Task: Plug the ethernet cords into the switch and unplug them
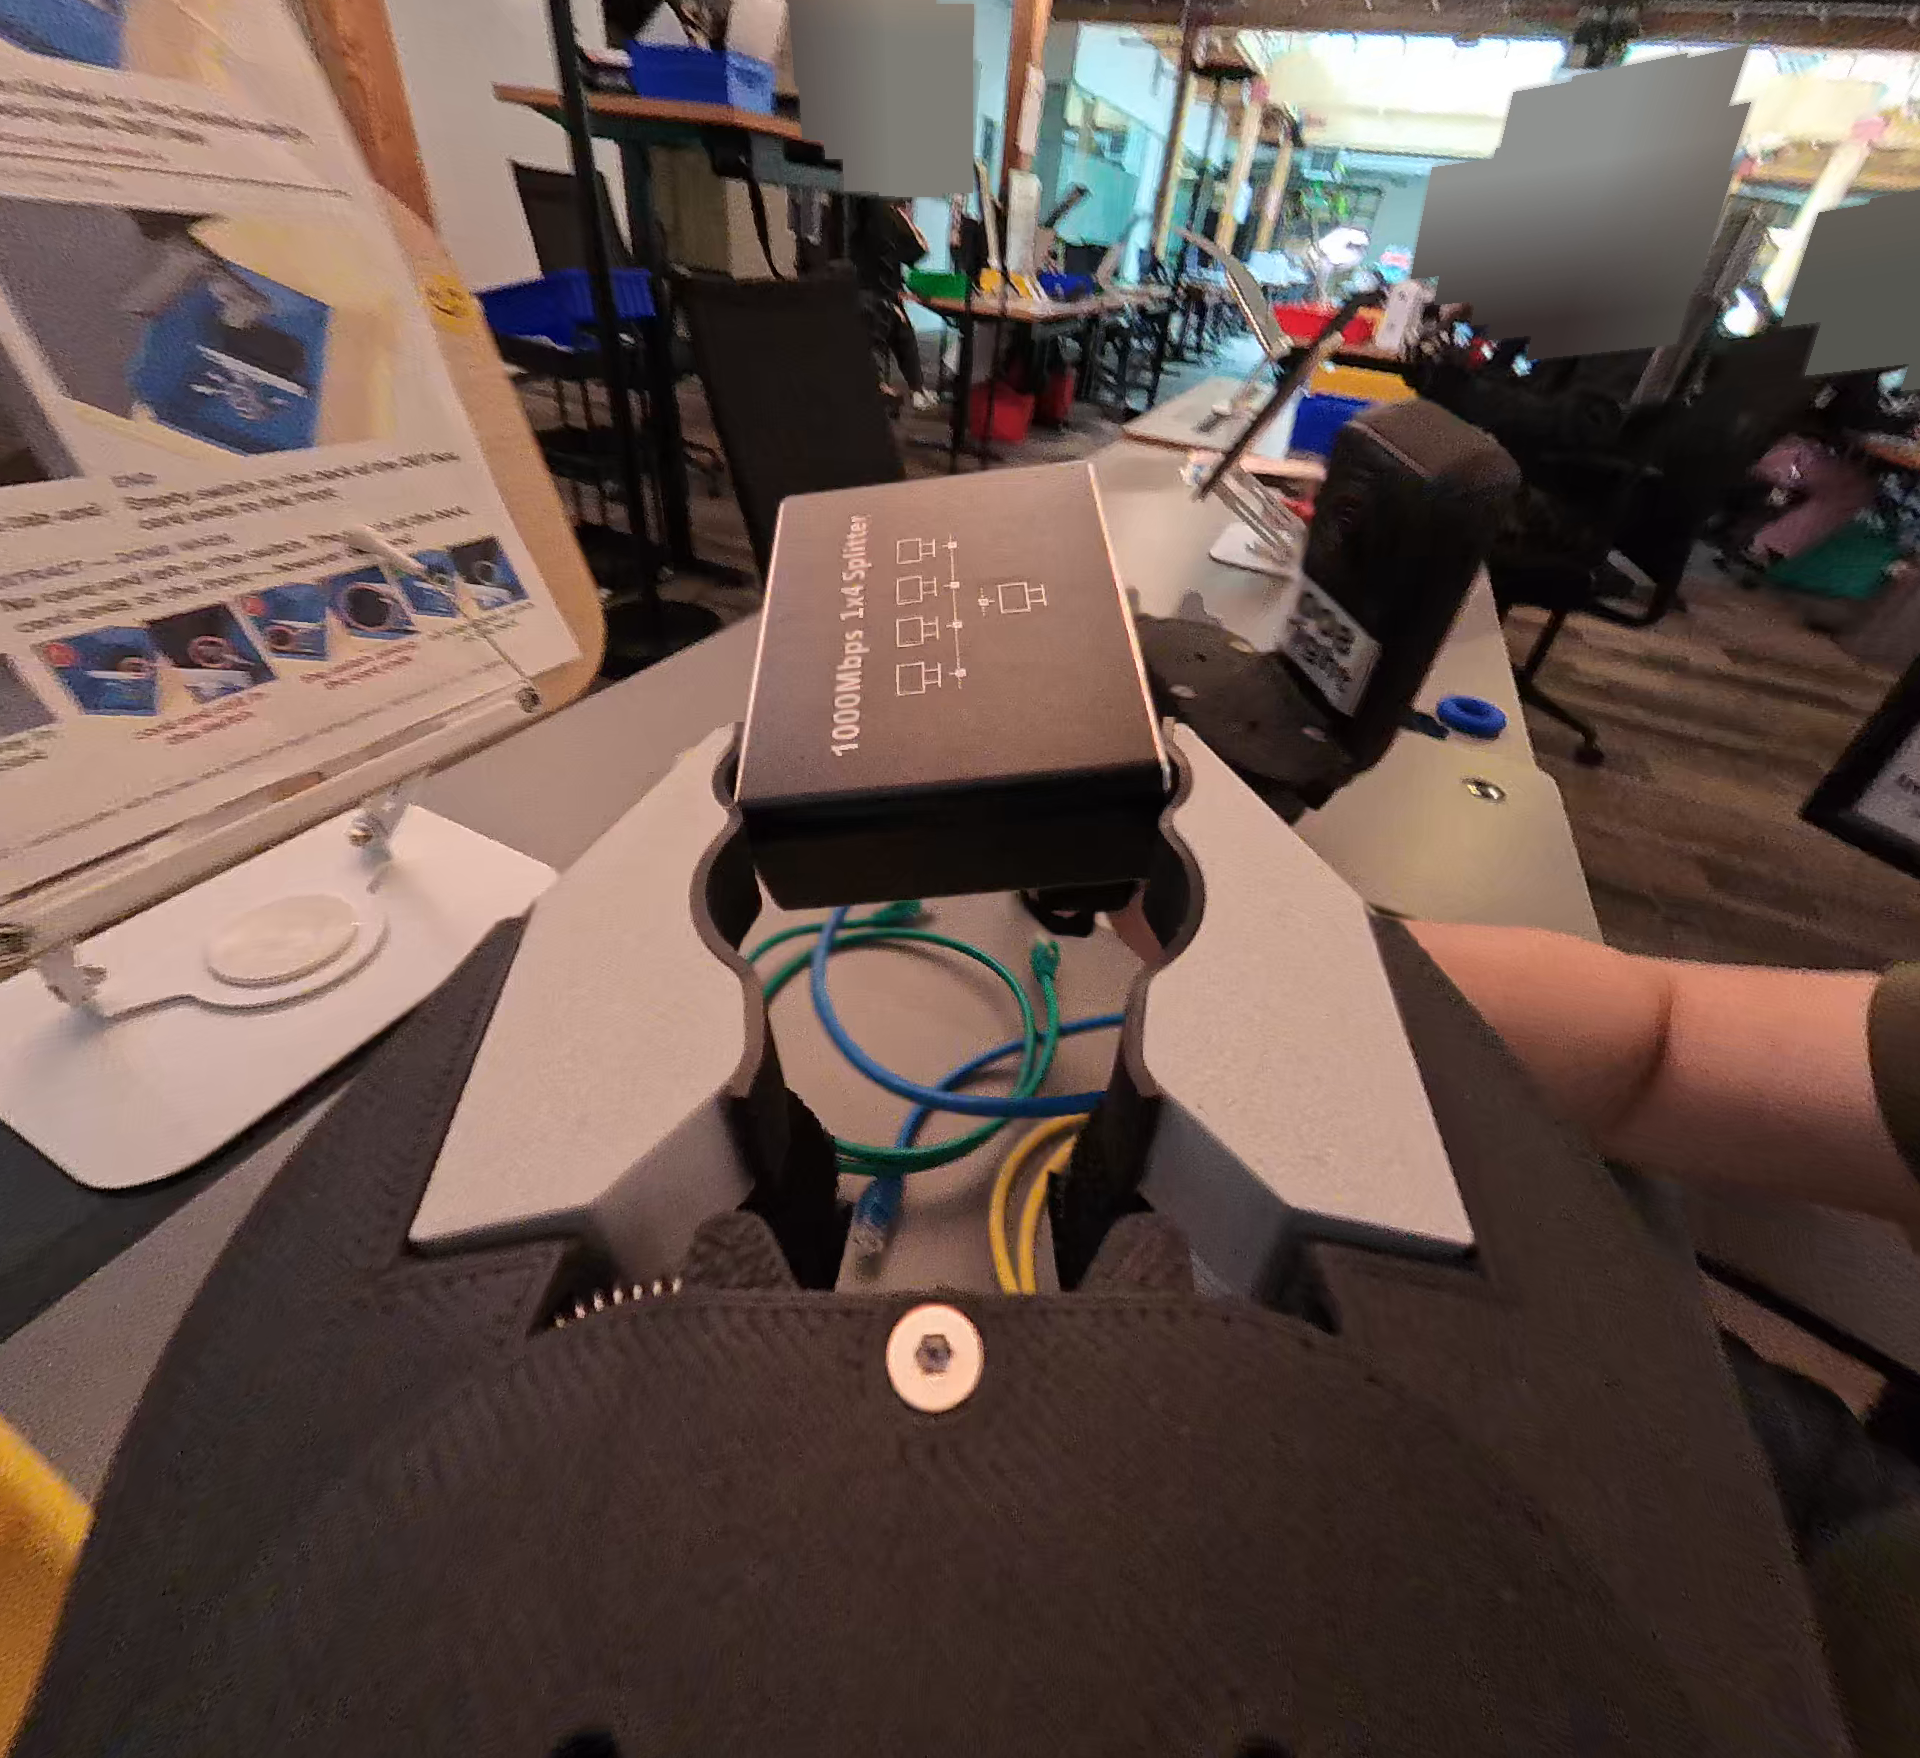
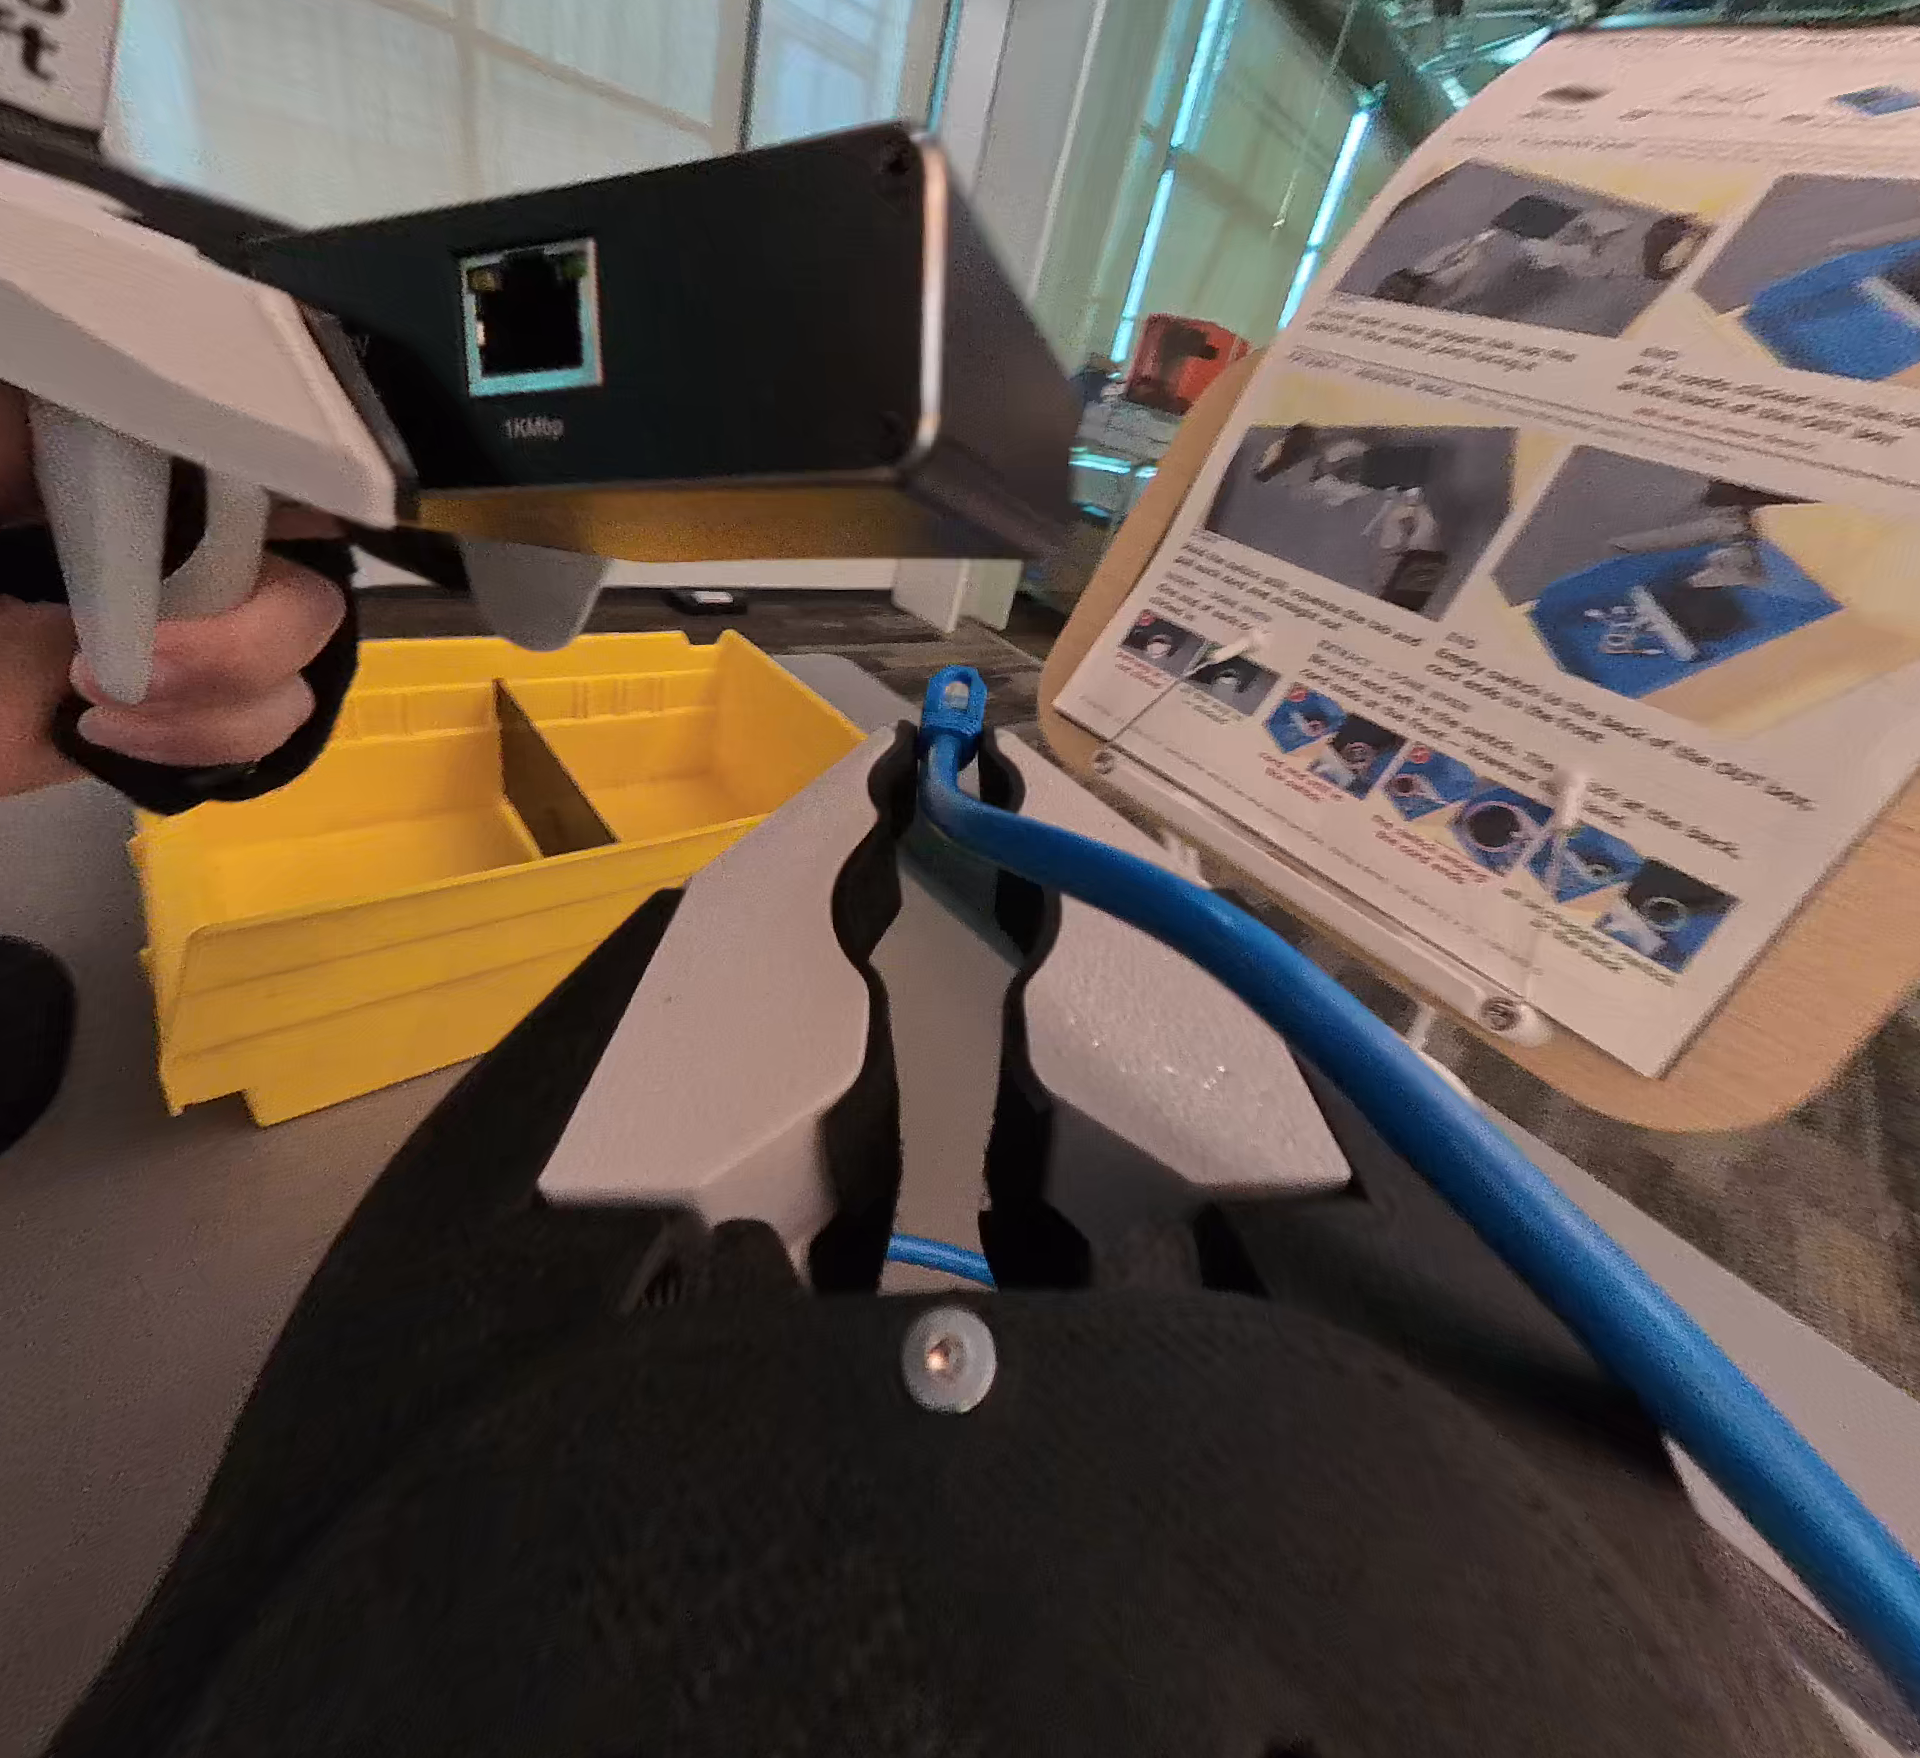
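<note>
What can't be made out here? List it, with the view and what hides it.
- Four-port side of the black metal switch box: left wrist view shows only its top; right wrist view only the single-port face.
- Blue ethernet cord: far end cut off by the right wrist view's edge.
- Yellow cable: mostly hidden behind the left gripper fingers.
- Yellow plastic divided bin: near compartment floor hidden by its wall.

Two close wrist views facing each other, sharing switch (image 1: 951,659), instruction board (image 1: 239,420)
</note>
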The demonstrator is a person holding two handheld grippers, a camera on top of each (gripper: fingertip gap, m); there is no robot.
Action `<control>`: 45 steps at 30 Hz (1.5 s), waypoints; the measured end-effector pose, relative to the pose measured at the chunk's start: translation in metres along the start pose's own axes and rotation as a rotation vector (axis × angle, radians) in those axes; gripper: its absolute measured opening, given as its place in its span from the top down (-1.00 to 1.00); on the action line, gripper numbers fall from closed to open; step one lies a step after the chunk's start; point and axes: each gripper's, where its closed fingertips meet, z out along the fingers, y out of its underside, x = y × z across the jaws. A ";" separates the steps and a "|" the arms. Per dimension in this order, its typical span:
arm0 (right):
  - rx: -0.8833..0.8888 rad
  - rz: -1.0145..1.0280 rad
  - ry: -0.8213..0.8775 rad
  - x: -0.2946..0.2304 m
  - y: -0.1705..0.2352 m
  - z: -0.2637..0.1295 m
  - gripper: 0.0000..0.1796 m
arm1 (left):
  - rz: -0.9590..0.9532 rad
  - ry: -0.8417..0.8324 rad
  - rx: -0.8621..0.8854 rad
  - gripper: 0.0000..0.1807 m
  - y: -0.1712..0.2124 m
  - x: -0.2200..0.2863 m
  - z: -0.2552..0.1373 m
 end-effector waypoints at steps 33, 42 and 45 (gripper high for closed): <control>0.233 -0.221 -0.058 -0.047 -0.084 -0.039 0.88 | 0.296 -0.305 0.130 0.18 -0.029 -0.019 -0.025; 0.229 -0.181 -0.087 -0.054 -0.090 -0.044 0.87 | 0.337 -0.303 0.149 0.19 -0.035 -0.008 -0.031; 0.212 -0.162 -0.096 -0.053 -0.089 -0.044 0.88 | 0.352 -0.318 0.143 0.19 -0.036 -0.006 -0.031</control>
